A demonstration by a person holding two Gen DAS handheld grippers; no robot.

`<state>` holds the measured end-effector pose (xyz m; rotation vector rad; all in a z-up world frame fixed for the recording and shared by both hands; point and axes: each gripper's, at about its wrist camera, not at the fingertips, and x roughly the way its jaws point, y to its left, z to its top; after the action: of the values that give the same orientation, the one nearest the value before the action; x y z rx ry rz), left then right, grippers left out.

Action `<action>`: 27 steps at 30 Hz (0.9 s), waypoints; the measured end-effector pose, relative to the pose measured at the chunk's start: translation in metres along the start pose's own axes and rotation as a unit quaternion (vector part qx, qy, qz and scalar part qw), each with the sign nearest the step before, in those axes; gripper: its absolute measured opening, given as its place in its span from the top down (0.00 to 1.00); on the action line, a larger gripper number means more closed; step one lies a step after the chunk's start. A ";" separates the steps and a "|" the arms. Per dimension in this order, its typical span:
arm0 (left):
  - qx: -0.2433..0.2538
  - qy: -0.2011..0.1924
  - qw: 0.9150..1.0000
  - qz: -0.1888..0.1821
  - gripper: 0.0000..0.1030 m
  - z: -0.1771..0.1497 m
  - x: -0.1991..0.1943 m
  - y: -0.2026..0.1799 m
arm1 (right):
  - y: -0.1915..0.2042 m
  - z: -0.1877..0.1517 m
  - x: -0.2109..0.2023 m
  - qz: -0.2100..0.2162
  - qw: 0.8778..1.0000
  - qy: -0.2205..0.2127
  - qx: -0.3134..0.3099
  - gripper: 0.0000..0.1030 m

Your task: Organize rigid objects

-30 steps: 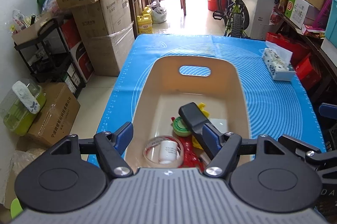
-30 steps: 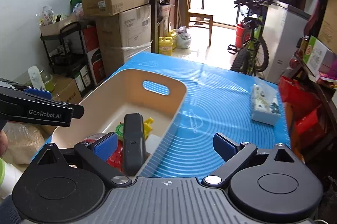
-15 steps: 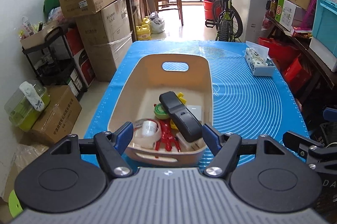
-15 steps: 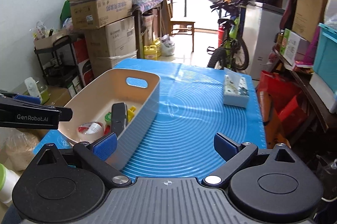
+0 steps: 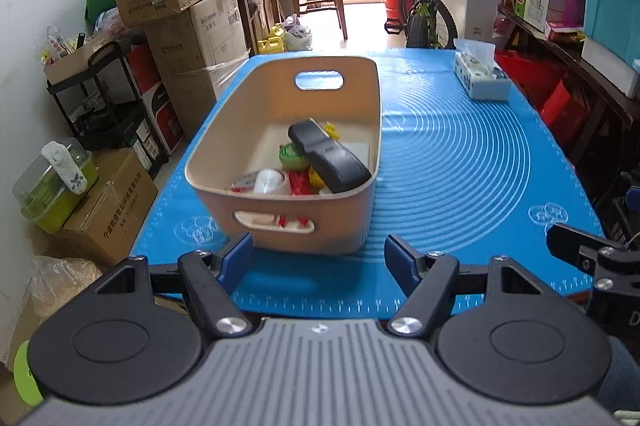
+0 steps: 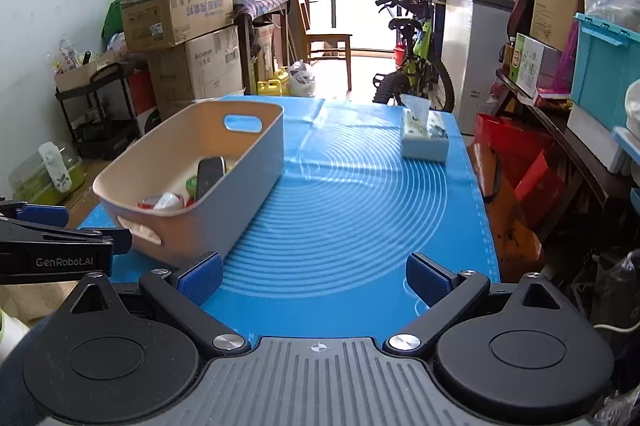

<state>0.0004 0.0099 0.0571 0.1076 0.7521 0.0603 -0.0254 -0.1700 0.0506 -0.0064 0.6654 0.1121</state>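
Loose items sit gathered in the bin (image 5: 280,226), so sorting looks done. Left gripper (image 5: 318,256) and right gripper (image 6: 314,276) hang wide open, empty, short of the surface (image 6: 360,226).

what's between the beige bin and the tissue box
Only bare blue mat lies between the beige bin and the tissue box, clearest in the right wrist view.

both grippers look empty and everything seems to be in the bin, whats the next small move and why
Probably just ease both grippers a little further clear. The left gripper and right gripper are open and empty, the small items lie inside the beige bin, and only a tissue box stands on the blue mat.
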 end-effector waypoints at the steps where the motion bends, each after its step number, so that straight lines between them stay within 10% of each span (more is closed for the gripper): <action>1: -0.002 0.001 1.000 -0.003 0.29 -0.003 0.001 0.001 | 0.001 -0.005 -0.002 -0.002 1.000 -0.003 -0.003 0.05; 27: 0.022 -0.018 0.999 -0.023 0.29 -0.034 0.007 -0.012 | 0.000 -0.031 -0.007 -0.003 1.000 -0.017 0.011 0.05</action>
<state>-0.0173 0.0014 0.0261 0.1328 0.7196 -0.0027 -0.0504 -0.1719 0.0306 0.0145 0.6333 0.0998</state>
